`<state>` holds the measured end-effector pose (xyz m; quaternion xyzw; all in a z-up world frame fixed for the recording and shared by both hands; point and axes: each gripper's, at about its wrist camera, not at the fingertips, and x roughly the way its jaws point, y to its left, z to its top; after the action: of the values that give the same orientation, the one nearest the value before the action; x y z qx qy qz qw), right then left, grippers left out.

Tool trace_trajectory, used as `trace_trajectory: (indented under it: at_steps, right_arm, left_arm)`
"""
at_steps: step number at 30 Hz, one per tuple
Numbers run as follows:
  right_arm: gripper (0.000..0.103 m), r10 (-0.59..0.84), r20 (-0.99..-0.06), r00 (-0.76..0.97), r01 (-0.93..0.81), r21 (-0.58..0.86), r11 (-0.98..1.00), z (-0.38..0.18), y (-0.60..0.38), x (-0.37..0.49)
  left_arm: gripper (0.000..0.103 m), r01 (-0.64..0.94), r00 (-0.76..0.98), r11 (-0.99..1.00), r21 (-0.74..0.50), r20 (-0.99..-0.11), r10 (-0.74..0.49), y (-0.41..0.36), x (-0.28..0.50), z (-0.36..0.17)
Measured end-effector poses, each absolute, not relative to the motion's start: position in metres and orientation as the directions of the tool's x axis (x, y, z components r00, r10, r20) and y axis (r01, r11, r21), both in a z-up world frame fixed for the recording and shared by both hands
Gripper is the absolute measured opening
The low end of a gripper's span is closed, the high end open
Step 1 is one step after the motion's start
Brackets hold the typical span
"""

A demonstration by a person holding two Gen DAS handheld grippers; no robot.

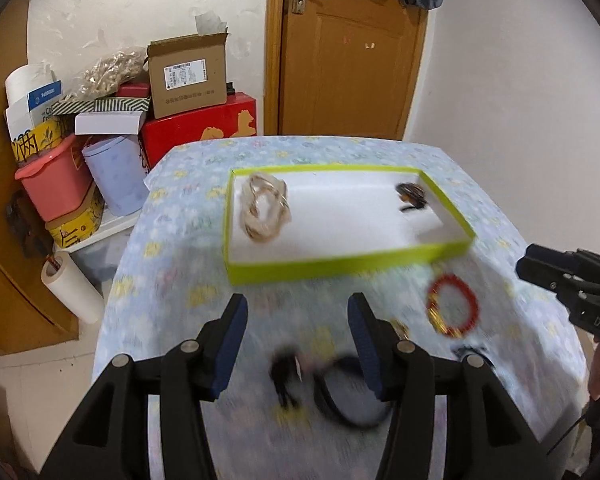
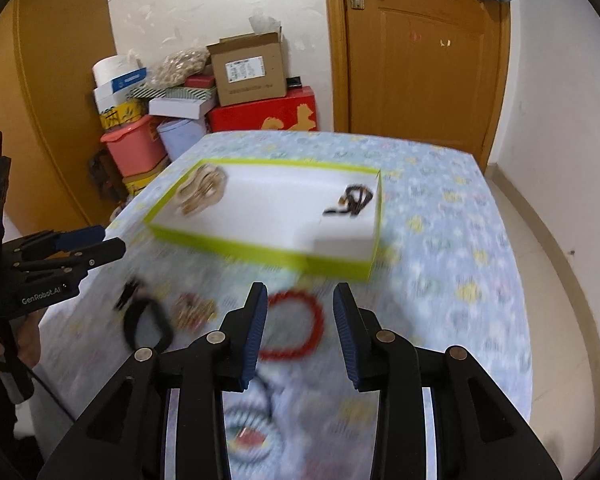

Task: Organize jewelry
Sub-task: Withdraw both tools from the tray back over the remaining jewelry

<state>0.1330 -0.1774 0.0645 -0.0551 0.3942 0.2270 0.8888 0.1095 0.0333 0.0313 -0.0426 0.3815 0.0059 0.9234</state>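
Observation:
A green-rimmed box (image 1: 340,266) (image 2: 260,254) with a white inside sits on the blue flowered tablecloth (image 1: 188,280). In its left end lies a cream bead necklace (image 1: 266,210) (image 2: 202,192); a dark piece (image 1: 410,196) (image 2: 354,198) lies at its right end. In front of the box lie a red bead bracelet (image 1: 454,306) (image 2: 296,324), a black band (image 1: 348,392) (image 2: 146,322) and a small gold piece (image 2: 192,310). My left gripper (image 1: 298,308) hangs open and empty above the black band. My right gripper (image 2: 300,294) hovers open above the red bracelet, holding nothing.
Each gripper shows at the edge of the other's view: the right gripper (image 1: 530,260), the left gripper (image 2: 114,239). Stacked cartons (image 1: 188,76), a pink tub (image 1: 56,184) and a paper roll (image 1: 74,288) crowd the floor left of the table. A wooden door (image 1: 348,60) stands behind.

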Motion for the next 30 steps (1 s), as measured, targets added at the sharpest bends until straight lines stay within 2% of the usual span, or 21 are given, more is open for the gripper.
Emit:
trace_trajectory:
  at_steps: [13, 30]
  right_arm:
    - [0.035, 0.379, -0.729, 0.570, -0.441, 0.118, 0.890, 0.063, -0.194, 0.066]
    - [0.035, 0.367, -0.758, 0.538, -0.450, 0.110, 0.886, 0.048, -0.199, 0.042]
  left_arm:
    - [0.054, -0.033, 0.718, 0.995, -0.089, -0.695, -0.038, 0.015, 0.043, 0.032]
    - [0.054, -0.050, 0.705, 0.990, -0.134, -0.706, -0.060, 0.009, 0.010, 0.023]
